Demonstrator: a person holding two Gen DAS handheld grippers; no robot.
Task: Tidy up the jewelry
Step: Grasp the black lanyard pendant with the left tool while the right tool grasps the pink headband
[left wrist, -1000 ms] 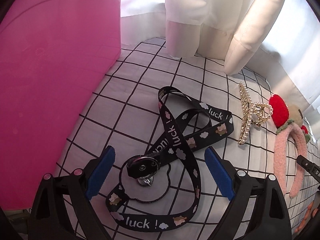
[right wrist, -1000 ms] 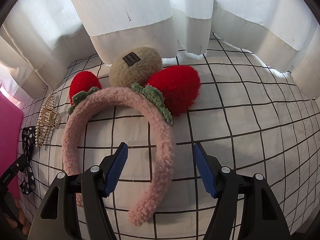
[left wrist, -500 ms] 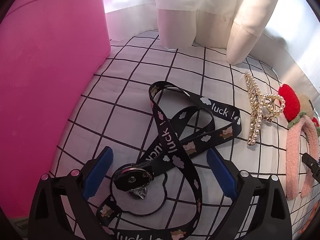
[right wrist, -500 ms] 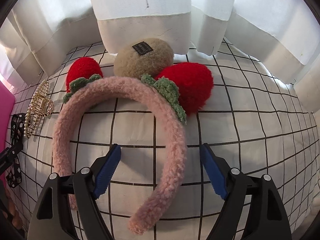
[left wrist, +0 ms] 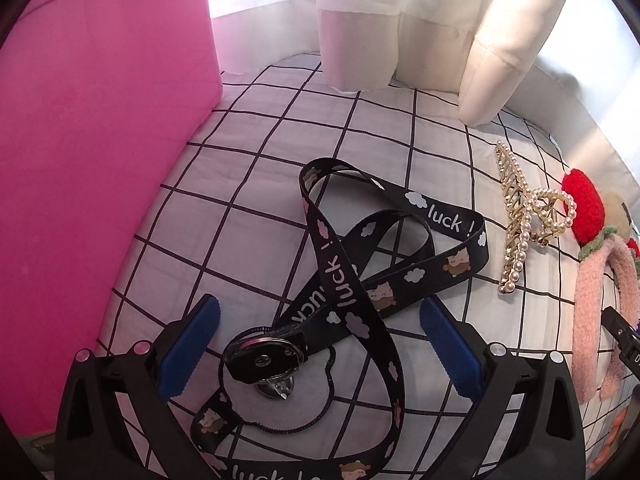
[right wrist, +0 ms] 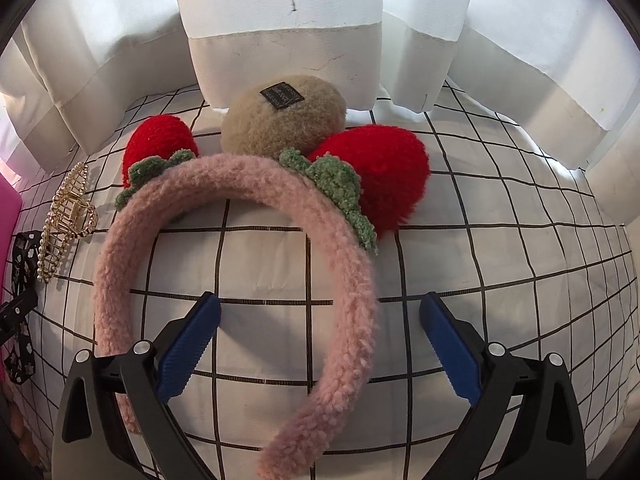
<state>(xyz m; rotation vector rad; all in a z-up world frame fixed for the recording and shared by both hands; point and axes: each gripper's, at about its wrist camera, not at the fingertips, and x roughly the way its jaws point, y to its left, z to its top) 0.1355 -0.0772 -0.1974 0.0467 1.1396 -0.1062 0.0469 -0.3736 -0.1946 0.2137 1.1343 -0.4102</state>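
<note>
writing: black woven lanyard strap (left wrist: 362, 276) printed "luck !" in white, read three times (right loop, crossing strip, bottom edge), plus white clouds and small cartoon animals; small black label sewn on the tan fuzzy pom-pom (right wrist: 283, 122), its text too small to read
left gripper (left wrist: 318, 346): blue-padded jaws spread wide, have just been opening a little; lanyard's metal ring and clasp (left wrist: 267, 360) lie between them, pads not touching anything
right gripper (right wrist: 318, 344): blue-padded jaws spread wide, have just been opening; one leg of the pink fleecy headband (right wrist: 240, 236) passes between them, pads clear of it
lanyard place: centre and lower centre of left view, coiled on the white cloth with black grid lines (left wrist: 260, 184); only a sliver at far left edge of right view
headband place: centre of right view, arch up; red plush strawberries with green leaves (right wrist: 380, 176) on its top, tan pom-pom behind them
gold claw hair clip with pearl beads (left wrist: 520, 220): right of lanyard in left view, left of headband in right view
left view only: bright pink fabric block (left wrist: 92, 160) filling left side, lanyard writing, ring
right view only: whole headband, pom-pom label
both views: white curtain (right wrist: 280, 20) along top, touching cloth
</note>
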